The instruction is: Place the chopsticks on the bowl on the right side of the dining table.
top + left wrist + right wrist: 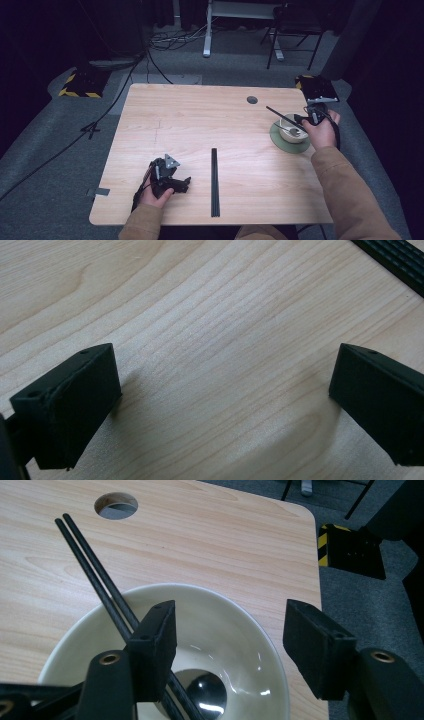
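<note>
Chopsticks (95, 570) lean in the white bowl (235, 625) at the right edge of the bench (200, 120), sticking out over its rim. Right gripper (227, 635) hangs over the bowl, jaws wide, holding nothing. Left gripper (220, 395) rests on the bench, jaws wide too.

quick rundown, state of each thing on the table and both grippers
left gripper: open, nothing between the jaws, low over bare table
right gripper: open, over the bowl
bowl: upright on a green plate, spoon inside
chopsticks: leaning across the bowl rim
black strip: flat on the table
</note>
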The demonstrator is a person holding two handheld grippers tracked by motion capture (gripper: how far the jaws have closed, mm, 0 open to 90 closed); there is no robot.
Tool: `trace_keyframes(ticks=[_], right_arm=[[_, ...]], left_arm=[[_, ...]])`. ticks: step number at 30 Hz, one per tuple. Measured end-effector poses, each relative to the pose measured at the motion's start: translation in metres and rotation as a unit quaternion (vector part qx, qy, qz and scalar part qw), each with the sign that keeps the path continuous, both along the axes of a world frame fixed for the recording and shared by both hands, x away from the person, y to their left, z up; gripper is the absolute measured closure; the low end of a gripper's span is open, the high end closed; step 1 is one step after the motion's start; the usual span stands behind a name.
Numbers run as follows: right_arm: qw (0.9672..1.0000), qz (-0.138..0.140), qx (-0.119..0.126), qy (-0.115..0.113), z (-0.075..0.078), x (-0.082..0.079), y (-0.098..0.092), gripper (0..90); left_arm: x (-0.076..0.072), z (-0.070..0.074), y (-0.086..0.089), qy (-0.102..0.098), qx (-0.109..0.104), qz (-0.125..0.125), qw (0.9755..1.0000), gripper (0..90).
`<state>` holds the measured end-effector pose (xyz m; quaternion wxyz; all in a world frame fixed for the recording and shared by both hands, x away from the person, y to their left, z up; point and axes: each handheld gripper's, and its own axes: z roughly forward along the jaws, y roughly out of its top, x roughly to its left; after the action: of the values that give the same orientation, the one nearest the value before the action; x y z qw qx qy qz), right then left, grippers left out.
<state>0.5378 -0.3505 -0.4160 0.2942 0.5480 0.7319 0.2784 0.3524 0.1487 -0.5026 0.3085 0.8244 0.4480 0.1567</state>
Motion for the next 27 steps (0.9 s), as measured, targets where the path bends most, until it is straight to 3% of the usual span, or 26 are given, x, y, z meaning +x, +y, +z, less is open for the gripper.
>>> trace_keyframes(ticks=[8,19,25,27], right_arm=[[0.9999,0.012,0.001,0.007,-0.007,0.007,0.007,37.5],[0.9988,0.045,0.010,0.016,-0.008,-0.012,0.014,37.6],[0.9981,0.055,0.030,-0.002,-0.003,-0.024,0.009,37.4],[0.9973,0.054,0.046,-0.019,0.003,-0.036,-0.001,36.9]], left_arm=[[0.000,0.000,0.000,0.000,0.001,-0.001,1.0000,0.3],[0.001,0.000,0.000,0.000,0.000,-0.001,1.0000,0.2],[0.001,0.000,0.000,-0.001,-0.002,0.000,1.0000,0.2],[0.001,0.000,0.000,-0.001,-0.002,0.000,1.0000,0.2]])
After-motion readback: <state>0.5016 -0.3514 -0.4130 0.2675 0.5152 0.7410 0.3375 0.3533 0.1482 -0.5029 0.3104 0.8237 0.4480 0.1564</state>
